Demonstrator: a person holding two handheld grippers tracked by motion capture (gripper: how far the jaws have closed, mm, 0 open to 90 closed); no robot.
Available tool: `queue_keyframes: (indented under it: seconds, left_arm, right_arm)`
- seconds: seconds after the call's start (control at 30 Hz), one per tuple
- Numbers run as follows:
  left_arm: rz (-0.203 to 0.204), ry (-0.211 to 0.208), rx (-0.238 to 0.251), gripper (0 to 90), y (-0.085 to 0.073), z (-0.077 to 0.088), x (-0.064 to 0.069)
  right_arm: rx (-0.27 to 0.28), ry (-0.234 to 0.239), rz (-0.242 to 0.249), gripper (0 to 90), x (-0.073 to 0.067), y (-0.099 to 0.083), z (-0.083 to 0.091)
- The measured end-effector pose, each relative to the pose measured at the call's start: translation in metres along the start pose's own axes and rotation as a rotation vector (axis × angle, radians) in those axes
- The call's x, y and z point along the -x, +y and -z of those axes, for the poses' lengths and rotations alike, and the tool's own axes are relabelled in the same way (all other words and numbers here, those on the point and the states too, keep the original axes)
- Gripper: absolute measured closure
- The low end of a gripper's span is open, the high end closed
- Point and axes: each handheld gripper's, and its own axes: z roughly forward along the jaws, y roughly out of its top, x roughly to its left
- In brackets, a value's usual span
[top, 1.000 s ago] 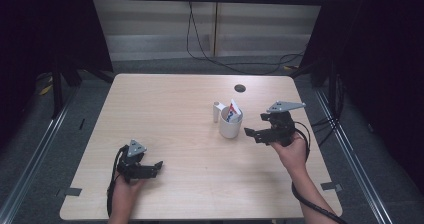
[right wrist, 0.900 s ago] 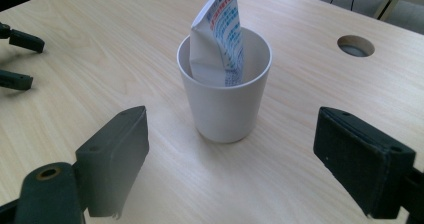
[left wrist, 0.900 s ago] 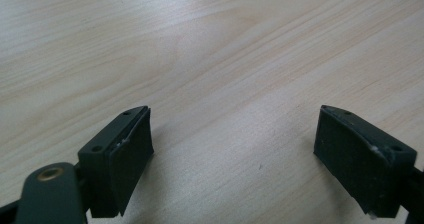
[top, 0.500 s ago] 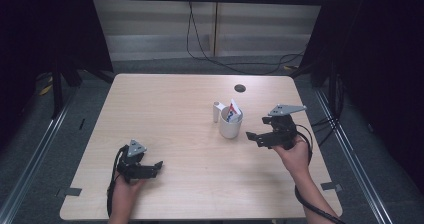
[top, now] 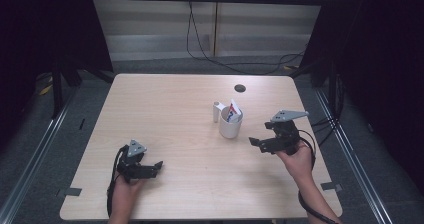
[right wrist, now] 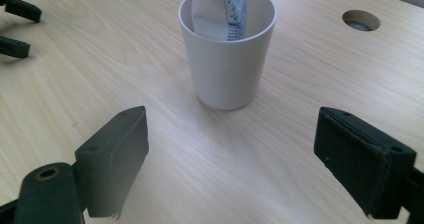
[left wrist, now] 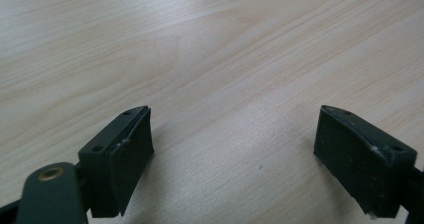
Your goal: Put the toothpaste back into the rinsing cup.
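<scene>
A white cup (top: 230, 127) stands right of the table's middle, with a toothpaste tube (top: 233, 111) upright inside it. In the right gripper view the cup (right wrist: 227, 59) is straight ahead of the jaws and the tube (right wrist: 222, 9) leans on its rim. My right gripper (top: 260, 134) is open and empty, just right of the cup and apart from it, as the right gripper view (right wrist: 232, 111) confirms. Near the table's front left my left gripper (top: 156, 166) lies low and open, with only bare wood between its jaws in the left gripper view (left wrist: 233, 111).
A small white upright piece (top: 216, 110) stands just behind and left of the cup. A round cable hole (top: 240, 88) sits in the wooden table (top: 165, 114) near its far edge. Cables trail from both grippers. Dark curtains and floor rails surround the table.
My right gripper has drawn back a little from the cup, toward the near edge and slightly right. The left gripper, cup and tube have not moved.
</scene>
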Motion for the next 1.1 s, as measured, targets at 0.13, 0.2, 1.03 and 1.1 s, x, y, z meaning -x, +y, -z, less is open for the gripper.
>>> queue_keyframes:
  seconds: [0.13,0.2,1.03,1.1]
  left_arm:
    - [-0.001,0.0,-0.001,15.5,0.0,0.0,0.0]
    - [-0.003,0.002,-0.001,15.6,0.0,0.0,0.0]
    - [-0.001,0.001,0.0,15.6,0.0,0.0,0.0]
    - [-0.002,0.001,-0.001,15.6,0.0,0.0,0.0]
  right_arm:
    - [-0.003,0.004,-0.01,13.6,0.002,-0.003,0.0]
    - [-0.006,0.004,-0.01,13.6,0.002,-0.005,0.0]
    - [-0.026,0.01,-0.028,13.6,0.007,-0.034,-0.001]
    - [-0.027,0.003,-0.033,13.5,0.008,-0.037,0.0]
